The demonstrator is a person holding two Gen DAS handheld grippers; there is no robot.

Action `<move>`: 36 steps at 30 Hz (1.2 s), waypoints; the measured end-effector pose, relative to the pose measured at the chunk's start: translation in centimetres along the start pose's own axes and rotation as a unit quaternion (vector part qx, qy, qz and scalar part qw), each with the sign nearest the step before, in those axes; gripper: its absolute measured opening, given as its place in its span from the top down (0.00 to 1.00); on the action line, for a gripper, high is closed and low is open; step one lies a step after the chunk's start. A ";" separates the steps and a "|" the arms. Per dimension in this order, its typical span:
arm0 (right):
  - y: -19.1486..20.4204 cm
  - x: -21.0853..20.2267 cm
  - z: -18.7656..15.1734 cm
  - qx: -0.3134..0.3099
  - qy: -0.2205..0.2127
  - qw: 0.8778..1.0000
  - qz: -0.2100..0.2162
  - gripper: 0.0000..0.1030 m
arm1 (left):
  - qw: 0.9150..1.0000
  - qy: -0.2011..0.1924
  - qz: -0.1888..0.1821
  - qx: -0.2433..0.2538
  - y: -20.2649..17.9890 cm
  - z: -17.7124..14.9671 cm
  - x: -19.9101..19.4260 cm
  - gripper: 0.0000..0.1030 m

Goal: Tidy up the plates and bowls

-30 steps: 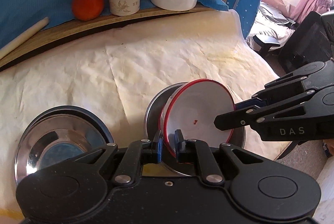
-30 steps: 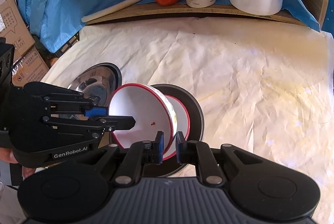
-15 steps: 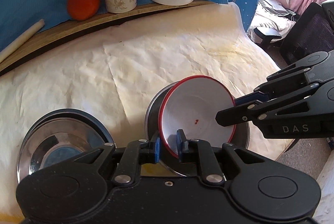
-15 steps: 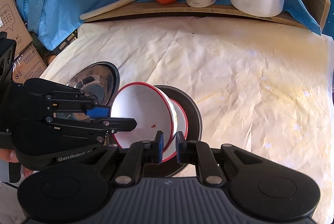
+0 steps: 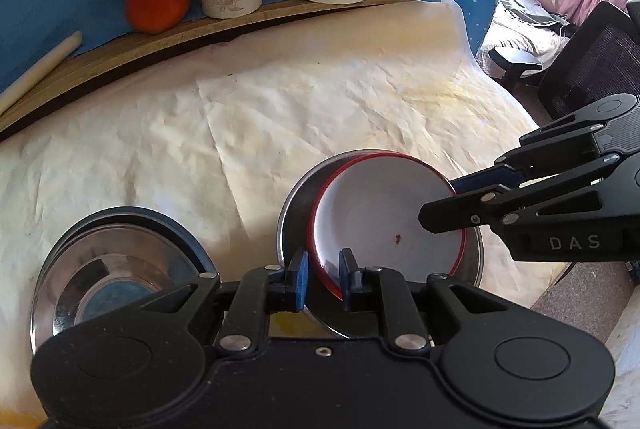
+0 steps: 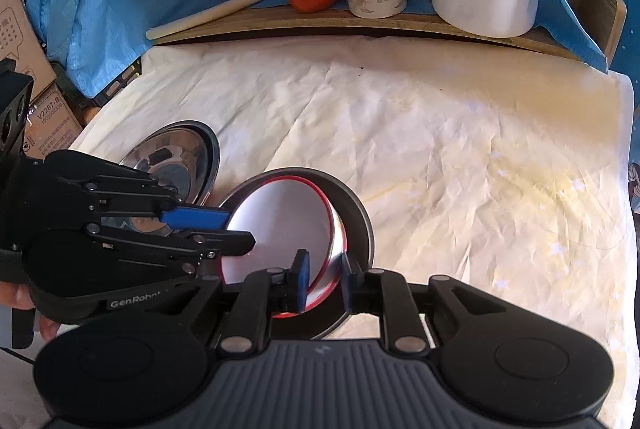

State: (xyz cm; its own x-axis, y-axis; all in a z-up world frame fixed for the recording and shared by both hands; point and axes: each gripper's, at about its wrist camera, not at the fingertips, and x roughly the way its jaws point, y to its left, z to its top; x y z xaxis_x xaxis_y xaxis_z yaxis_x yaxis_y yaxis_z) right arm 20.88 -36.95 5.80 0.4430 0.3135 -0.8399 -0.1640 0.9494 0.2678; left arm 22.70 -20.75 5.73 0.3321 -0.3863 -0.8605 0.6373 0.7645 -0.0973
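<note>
Now, at the far left, a shiny stainless-steel bowl [image 5: 116, 269] sits by itself on the crumpled cream paper covering [image 5: 320, 101], untouched. Next to it, the left gripper [image 5: 323, 277] straddles the near rim of the white enamel bowl with a red rim [image 5: 384, 217]; its blue pads have just eased apart, and a gap shows on either side of the rim, so the grip is released. A second ago that bowl stood steeply tilted above the wide steel plate with a dark rim [image 5: 292, 213]; now it lies lower and nested inside the plate, leaning only slightly. Further right, the right gripper [image 6: 323, 279] brackets the opposite rim, and its jaws have likewise just been opening, with the rim between them but no longer pinched. This stacking step looks done; both grippers can probably lift clear. The steel bowl at the left seems to be the piece left to place.
</note>
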 end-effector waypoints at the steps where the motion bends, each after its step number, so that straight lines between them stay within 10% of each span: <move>1: 0.0 0.0 0.0 -0.001 0.000 1.000 0.000 0.82 | 1.000 0.000 0.000 0.000 0.0 0.0 0.0 0.83; 17: 0.5 -1.7 -0.5 -0.004 -0.031 0.999 -0.003 0.67 | 0.998 -0.028 -0.034 -0.045 1.9 -0.1 -1.3 0.79; 26: -0.9 -4.2 -2.3 0.019 -0.073 0.997 -0.008 0.17 | 0.993 -0.068 -0.030 -0.088 3.7 -1.4 -3.2 0.38; 36: -1.1 -5.7 -5.5 0.015 -0.092 0.995 -0.019 0.00 | 0.989 -0.132 -0.015 -0.071 4.1 -3.3 -5.0 0.01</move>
State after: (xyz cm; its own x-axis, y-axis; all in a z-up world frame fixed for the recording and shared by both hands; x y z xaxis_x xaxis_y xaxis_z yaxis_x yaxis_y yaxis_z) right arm 13.67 -39.91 7.72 0.6030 0.2731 -0.7495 -0.1189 0.9598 0.2541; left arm 21.36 -13.93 8.00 0.4961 -0.5160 -0.6983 0.5515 0.8084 -0.2056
